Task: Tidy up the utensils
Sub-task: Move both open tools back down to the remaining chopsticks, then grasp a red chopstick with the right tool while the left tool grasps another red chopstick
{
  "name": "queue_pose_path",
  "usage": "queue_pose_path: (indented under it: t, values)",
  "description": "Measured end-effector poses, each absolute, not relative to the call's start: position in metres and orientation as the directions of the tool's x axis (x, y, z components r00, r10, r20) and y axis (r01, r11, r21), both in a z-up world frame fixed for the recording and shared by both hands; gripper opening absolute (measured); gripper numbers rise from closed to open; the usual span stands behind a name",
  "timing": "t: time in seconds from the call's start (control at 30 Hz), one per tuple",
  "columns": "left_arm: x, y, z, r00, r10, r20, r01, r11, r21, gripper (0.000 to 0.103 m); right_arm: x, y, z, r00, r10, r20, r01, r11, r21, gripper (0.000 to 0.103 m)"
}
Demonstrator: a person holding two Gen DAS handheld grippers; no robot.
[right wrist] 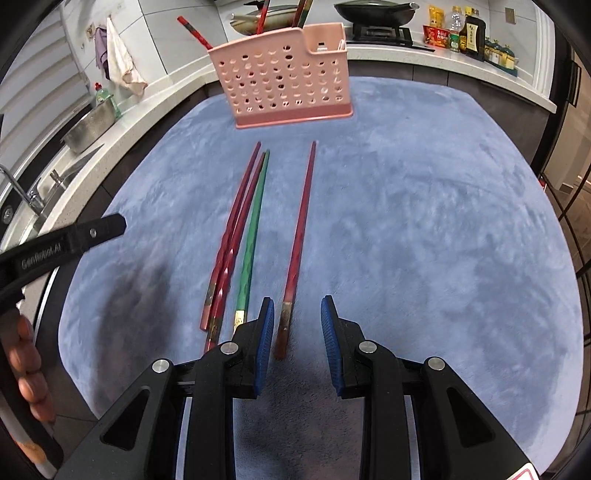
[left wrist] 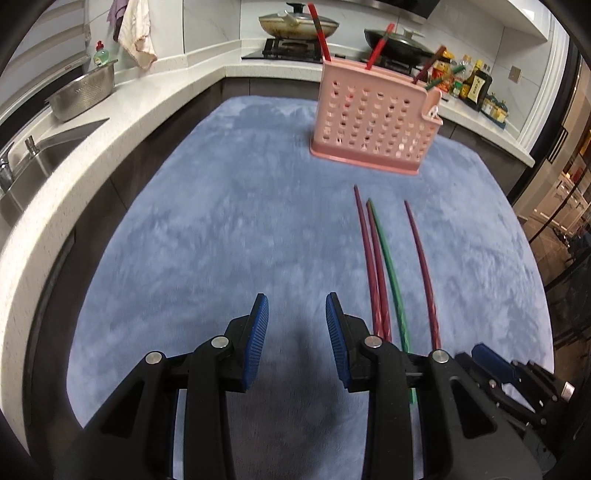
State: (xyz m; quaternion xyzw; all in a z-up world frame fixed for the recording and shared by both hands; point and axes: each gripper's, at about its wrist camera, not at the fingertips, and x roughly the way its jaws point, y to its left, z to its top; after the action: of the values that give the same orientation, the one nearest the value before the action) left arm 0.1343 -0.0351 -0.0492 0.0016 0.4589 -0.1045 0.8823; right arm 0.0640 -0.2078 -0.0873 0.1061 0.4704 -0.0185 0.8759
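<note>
Four chopsticks (right wrist: 255, 236) lie on a blue cloth (right wrist: 424, 221) amid kitchen counters (left wrist: 122, 122).

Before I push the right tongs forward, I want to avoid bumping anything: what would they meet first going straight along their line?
Most likely the lone red chopstick: its butt end lies between the open right tongs. Beyond it stands the pink holder. Height above the blue mat is unclear.

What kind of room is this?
Most likely a home kitchen: a lidded wok sits on a gas stove, a steel sink is set in the counter, and sauce bottles line the wall.
</note>
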Motion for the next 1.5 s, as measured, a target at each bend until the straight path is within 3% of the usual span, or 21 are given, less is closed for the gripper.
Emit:
queue_pose_path:
  t: [0.33,0.77,1.07,1.5]
  values:
    - [0.123,-0.040,-0.069,0.516,-0.183,-0.837,0.216,0.973,-0.080,0.031,0.069,-0.201,-0.105,0.524,0.075,-0.848,0.131,0.977,0.167,0.024]
    - [0.123,-0.046,-0.078,0.495,-0.182,-0.849,0.225,0.971,-0.077,0.031,0.067,-0.206,-0.113,0.517,0.062,-0.854,0.139,0.978,0.155,0.007]
    - [0.120,-0.054,-0.081,0.475,-0.225,-0.851,0.249,0.962,-0.115,0.049,0.052,-0.223,-0.110,0.524,0.029,-0.851,0.184,0.972,0.146,0.007]
    - [0.120,-0.084,-0.104,0.409,-0.236,-0.881,0.299,0.947,-0.115,0.051,0.043,-0.238,-0.112,0.518,0.049,-0.854,0.223,0.956,0.190,0.007]
